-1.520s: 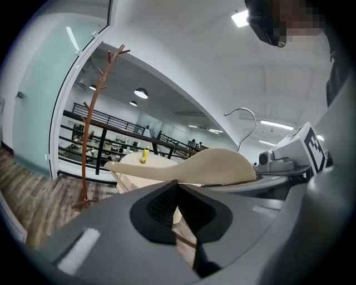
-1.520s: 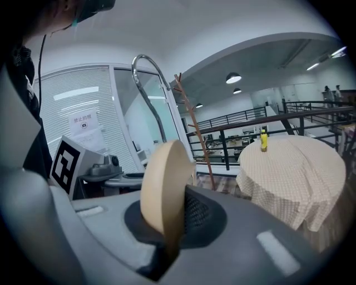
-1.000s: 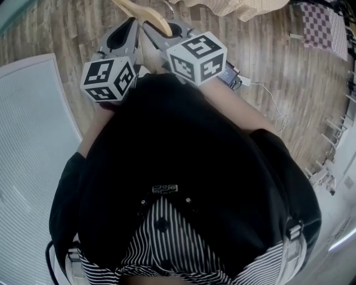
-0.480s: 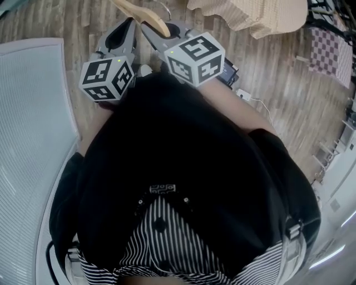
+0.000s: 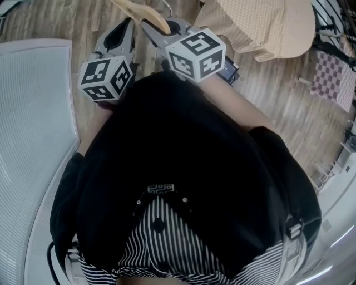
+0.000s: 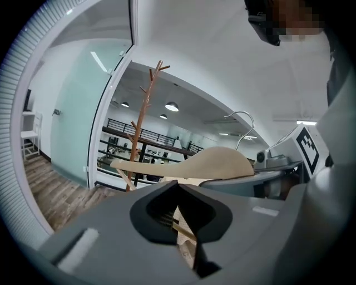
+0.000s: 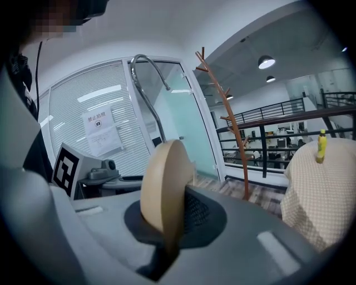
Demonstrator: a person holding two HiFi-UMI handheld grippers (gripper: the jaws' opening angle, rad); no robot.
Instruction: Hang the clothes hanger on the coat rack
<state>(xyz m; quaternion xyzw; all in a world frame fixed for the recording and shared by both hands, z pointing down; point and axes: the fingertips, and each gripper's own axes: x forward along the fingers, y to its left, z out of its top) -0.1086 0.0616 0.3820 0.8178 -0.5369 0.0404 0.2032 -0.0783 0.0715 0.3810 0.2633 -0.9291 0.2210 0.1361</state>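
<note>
A wooden clothes hanger (image 5: 142,14) with a metal hook (image 7: 147,89) sticks out ahead of me. My right gripper (image 5: 158,30) is shut on one end of it; in the right gripper view the rounded wooden end (image 7: 164,189) stands between the jaws. My left gripper (image 5: 129,25) sits just left of it with its jaws closed together. In the left gripper view a thin wooden bar shows through the gap in the left gripper (image 6: 181,189), and I cannot tell whether it is pinched. The hanger (image 6: 211,164) crosses that view. A brown branched coat rack (image 6: 146,111) (image 7: 231,128) stands farther off on the wooden floor.
A table under a beige cloth (image 5: 267,22) (image 7: 322,195) stands to the right, with a small yellow bottle (image 7: 321,146) on it. A checkered cloth (image 5: 334,75) lies at far right. A white ribbed panel (image 5: 33,111) curves along my left. Glass doors stand behind the rack.
The scene has swung past me: the beige-covered table slid further into view at top, the checkered cloth dropped down the right edge. Both grippers keep their pose and grip.
</note>
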